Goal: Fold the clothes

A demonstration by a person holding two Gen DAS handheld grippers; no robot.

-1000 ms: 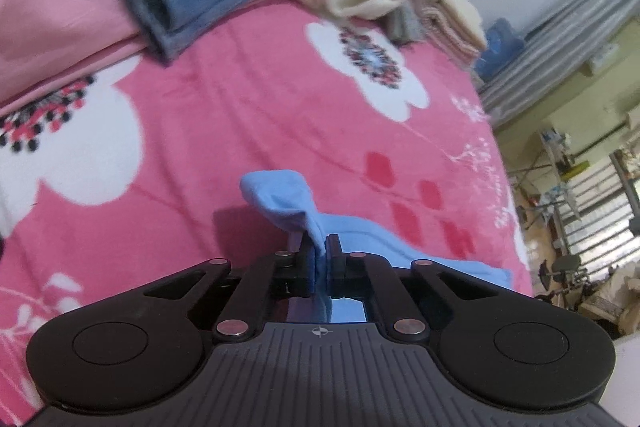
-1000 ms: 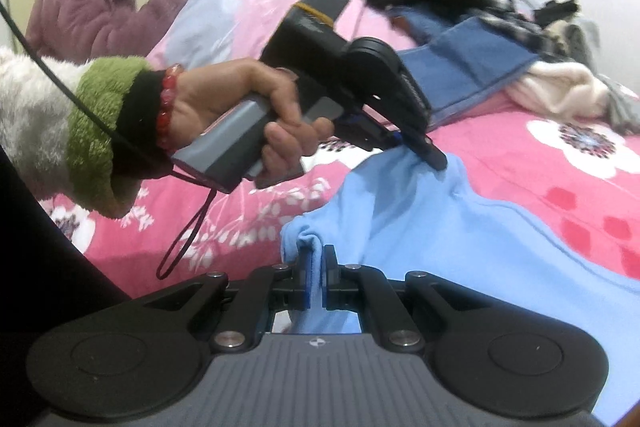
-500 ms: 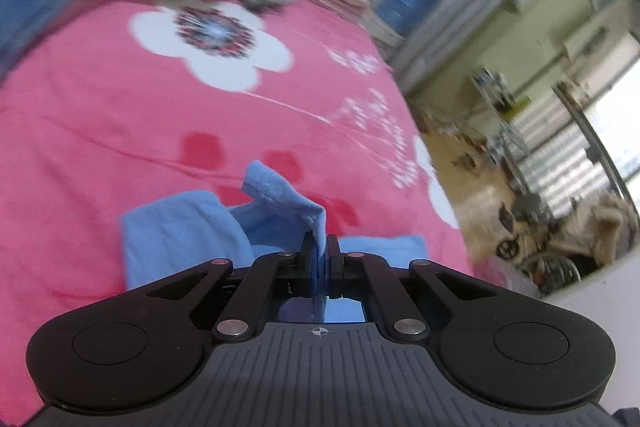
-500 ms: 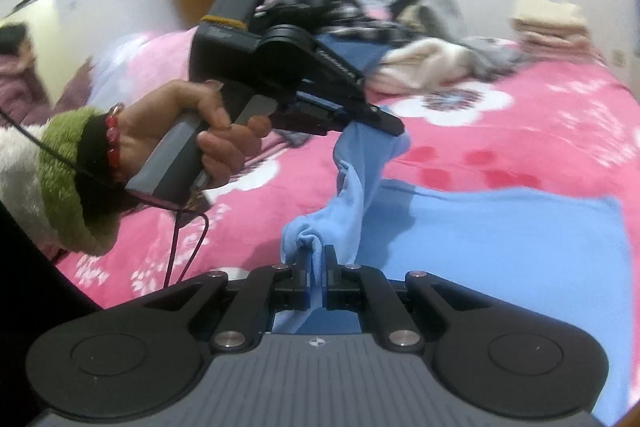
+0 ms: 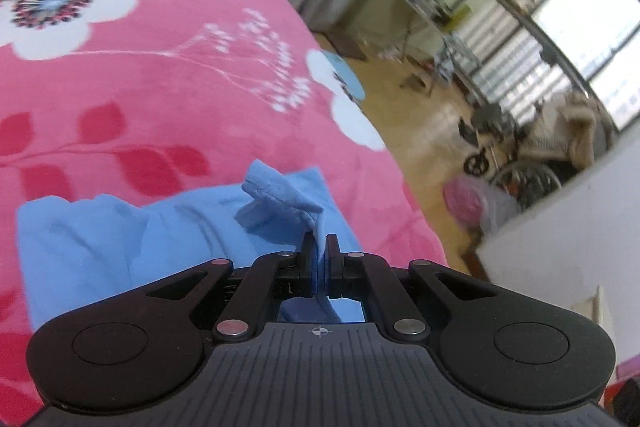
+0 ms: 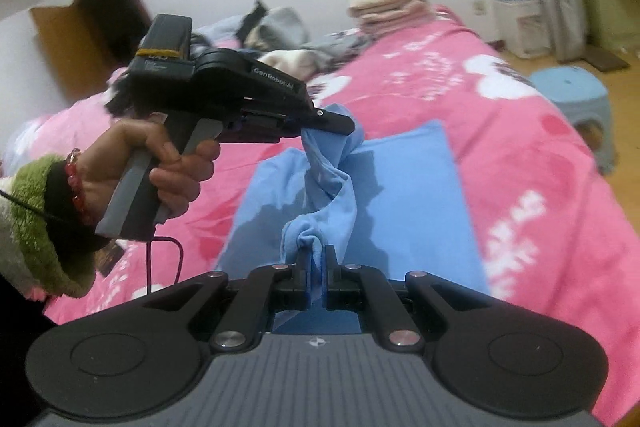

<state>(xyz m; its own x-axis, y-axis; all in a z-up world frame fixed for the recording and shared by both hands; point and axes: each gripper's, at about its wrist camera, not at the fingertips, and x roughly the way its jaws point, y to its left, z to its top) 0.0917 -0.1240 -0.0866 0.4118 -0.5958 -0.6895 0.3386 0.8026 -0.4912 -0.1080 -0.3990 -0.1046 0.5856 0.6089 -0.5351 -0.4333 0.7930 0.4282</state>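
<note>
The light-blue garment lies on the pink bed, and its gripped edge has been carried across the rest of the cloth since a second ago, so a fold looks to be under way (not yet laid down). The left hand-held gripper is clenched on one bunched corner above the garment; the right hand-held gripper pinches another corner nearer the bed's edge.

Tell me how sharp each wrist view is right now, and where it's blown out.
Left wrist: gripper and pinched blue cloth sharp, bedspread motion-smeared, window overexposed. Right wrist: gripper crisp, stool and bed edge blurred, fisheye bending the wall.
</note>
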